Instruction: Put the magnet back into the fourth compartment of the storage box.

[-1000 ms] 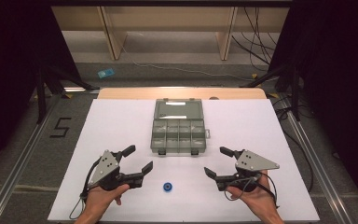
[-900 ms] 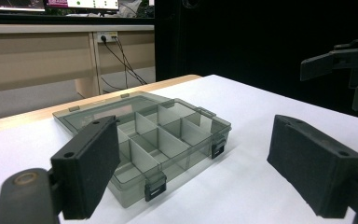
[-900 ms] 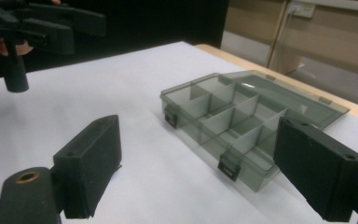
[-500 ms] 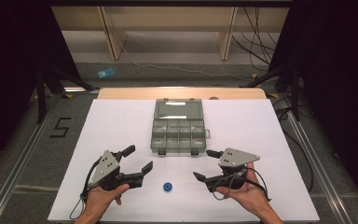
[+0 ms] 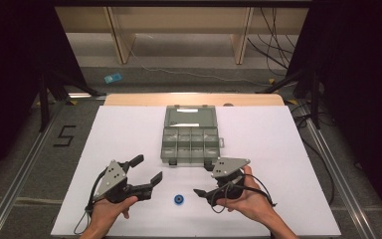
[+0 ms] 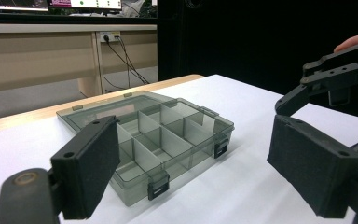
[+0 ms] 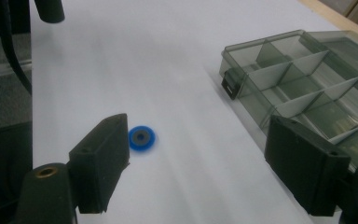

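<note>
As your right gripper point(image 5: 205, 189) slides toward the small blue plastic ring point(image 5: 179, 199) near the white table's point(image 5: 278, 149) front edge, its empty jaws, just narrowing, stand wide for pickup.

A white counter point(image 5: 278, 149) with a bare wooden strip along its far edge carries two things. A grey translucent compartment box point(image 5: 190, 134) lies open near the middle of the far half, its lid folded back flat toward the wooden strip and its tray of small divided compartments facing the person; black latches sit on the tray's near wall. A small blue ring point(image 5: 179, 199) with a dark centre lies flat on the white surface near the front edge, well apart from the box and roughly in line with its middle. The compartments look empty.
</note>
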Demonstrator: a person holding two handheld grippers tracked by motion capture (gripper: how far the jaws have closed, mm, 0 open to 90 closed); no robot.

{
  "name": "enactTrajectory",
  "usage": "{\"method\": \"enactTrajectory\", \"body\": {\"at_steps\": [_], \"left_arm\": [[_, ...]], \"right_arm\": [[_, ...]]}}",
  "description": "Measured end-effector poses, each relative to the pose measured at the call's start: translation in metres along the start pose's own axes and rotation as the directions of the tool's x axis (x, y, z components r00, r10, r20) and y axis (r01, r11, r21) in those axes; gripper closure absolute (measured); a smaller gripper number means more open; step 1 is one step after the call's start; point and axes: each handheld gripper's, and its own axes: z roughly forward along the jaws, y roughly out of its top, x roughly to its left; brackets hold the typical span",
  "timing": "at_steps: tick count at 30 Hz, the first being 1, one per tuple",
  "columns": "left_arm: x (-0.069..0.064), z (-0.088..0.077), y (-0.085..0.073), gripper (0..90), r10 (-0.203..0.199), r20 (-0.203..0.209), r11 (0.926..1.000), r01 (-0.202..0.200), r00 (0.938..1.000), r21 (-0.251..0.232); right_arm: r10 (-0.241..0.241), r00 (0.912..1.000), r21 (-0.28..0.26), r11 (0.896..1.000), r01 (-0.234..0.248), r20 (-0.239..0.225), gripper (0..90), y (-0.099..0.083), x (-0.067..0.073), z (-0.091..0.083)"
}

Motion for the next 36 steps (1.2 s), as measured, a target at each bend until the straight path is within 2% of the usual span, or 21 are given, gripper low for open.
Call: {"method": "enactTrajectory", "body": {"at_steps": [10, 18, 24, 27, 29, 30, 31, 36], "left_arm": [[0.000, -0.001, 0.000, 15.9, -0.003, -0.003, 1.0000, 0.003, 1.0000, -0.003], [0.001, -0.001, 0.000, 15.9, -0.004, -0.010, 1.0000, 0.004, 0.9999, -0.008], [0.001, -0.001, 0.001, 15.9, -0.003, -0.013, 1.0000, 0.003, 0.9999, -0.007], [0.001, -0.002, 0.001, 15.9, -0.005, -0.017, 1.0000, 0.005, 0.9998, -0.007], [0.002, -0.002, 0.001, 15.9, -0.005, -0.016, 1.0000, 0.005, 0.9999, -0.008], [0.002, -0.002, 0.001, 15.9, -0.005, -0.017, 1.0000, 0.005, 0.9999, -0.008], [0.002, -0.002, 0.001, 15.9, -0.004, -0.017, 0.9999, 0.004, 0.9999, -0.009], [0.002, -0.002, 0.001, 15.9, -0.003, -0.023, 1.0000, 0.002, 0.9997, -0.009]], "right_arm": [[-0.021, 0.9989, 0.073, 0.997, 0.024, -0.041, 24.1, 0.008, 0.003, 0.015], [-0.035, 0.9967, 0.136, 0.990, 0.045, -0.073, 25.2, 0.009, 0.006, 0.030], [-0.069, 0.9925, 0.175, 0.981, 0.086, -0.101, 26.4, 0.015, 0.009, 0.038], [-0.077, 0.9903, 0.200, 0.975, 0.099, -0.116, 27.1, 0.016, 0.011, 0.043], [-0.094, 0.9873, 0.226, 0.966, 0.122, -0.128, 28.3, 0.017, 0.013, 0.048], [-0.094, 0.9873, 0.226, 0.966, 0.122, -0.128, 28.3, 0.017, 0.013, 0.048], [-0.105, 0.9858, 0.242, 0.961, 0.134, -0.131, 29.2, 0.018, 0.014, 0.051], [-0.115, 0.9831, 0.261, 0.954, 0.149, -0.142, 30.1, 0.021, 0.016, 0.057]]}}
